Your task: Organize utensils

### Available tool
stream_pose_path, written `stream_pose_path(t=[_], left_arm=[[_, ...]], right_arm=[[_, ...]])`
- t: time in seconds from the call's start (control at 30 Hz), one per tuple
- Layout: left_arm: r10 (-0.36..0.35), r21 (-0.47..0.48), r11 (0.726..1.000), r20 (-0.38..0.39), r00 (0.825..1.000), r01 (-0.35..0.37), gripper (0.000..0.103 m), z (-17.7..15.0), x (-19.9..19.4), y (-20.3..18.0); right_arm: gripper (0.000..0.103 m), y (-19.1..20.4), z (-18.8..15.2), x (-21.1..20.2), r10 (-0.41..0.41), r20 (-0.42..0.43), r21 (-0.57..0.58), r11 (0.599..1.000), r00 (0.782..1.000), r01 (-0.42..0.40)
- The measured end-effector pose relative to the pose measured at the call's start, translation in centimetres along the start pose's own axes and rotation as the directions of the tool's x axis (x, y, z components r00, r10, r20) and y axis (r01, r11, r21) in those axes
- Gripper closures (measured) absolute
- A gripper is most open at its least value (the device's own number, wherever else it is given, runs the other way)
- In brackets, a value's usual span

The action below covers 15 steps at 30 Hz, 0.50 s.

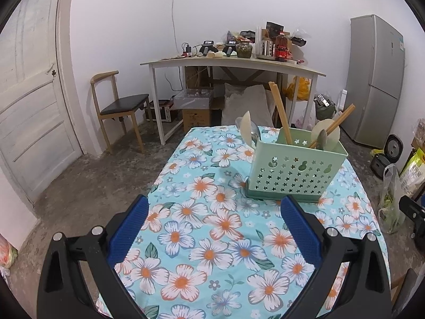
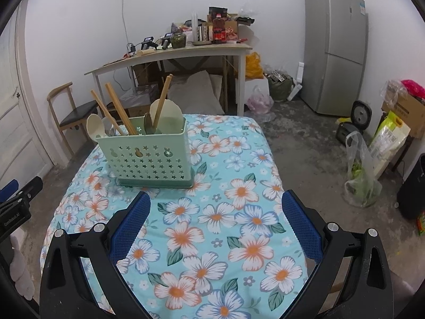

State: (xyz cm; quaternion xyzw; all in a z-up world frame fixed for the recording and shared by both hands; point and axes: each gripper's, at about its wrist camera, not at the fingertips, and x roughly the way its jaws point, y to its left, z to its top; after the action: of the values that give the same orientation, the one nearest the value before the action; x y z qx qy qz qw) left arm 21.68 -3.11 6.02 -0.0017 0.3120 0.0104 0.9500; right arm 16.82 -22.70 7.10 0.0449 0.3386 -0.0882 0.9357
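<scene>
Left gripper (image 1: 213, 207) gapes wide, empty; the caddy (image 1: 294, 171) stands ahead, slightly right. Right gripper (image 2: 215, 202), equally wide and empty, has it ahead-left. Spoons and chopsticks (image 2: 120, 111) already stand inside; worktop (image 2: 239, 212) bare, so apparently finished.

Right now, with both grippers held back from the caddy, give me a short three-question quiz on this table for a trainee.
1. True or false: the left gripper holds a spoon.
2. Which stands in the green caddy? A) knives B) chopsticks C) whisks
3. Fill in: the caddy stands on a ___-patterned tablecloth.

Key
1. False: both the left gripper and the right gripper are open and empty.
2. B: chopsticks lean in the caddy with spoons.
3. Flower.
</scene>
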Motion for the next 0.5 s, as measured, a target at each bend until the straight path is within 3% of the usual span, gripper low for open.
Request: stream_pose_path(t=[0.5], left_arm=[[0.002, 0.011, 1.0, 0.03, 1.0, -0.002, 0.006, 0.15, -0.43, -0.33]], right_arm=[[0.008, 0.16, 0.03, -0.07, 0.0, 0.0, -0.001, 1.0, 1.0, 0.0]])
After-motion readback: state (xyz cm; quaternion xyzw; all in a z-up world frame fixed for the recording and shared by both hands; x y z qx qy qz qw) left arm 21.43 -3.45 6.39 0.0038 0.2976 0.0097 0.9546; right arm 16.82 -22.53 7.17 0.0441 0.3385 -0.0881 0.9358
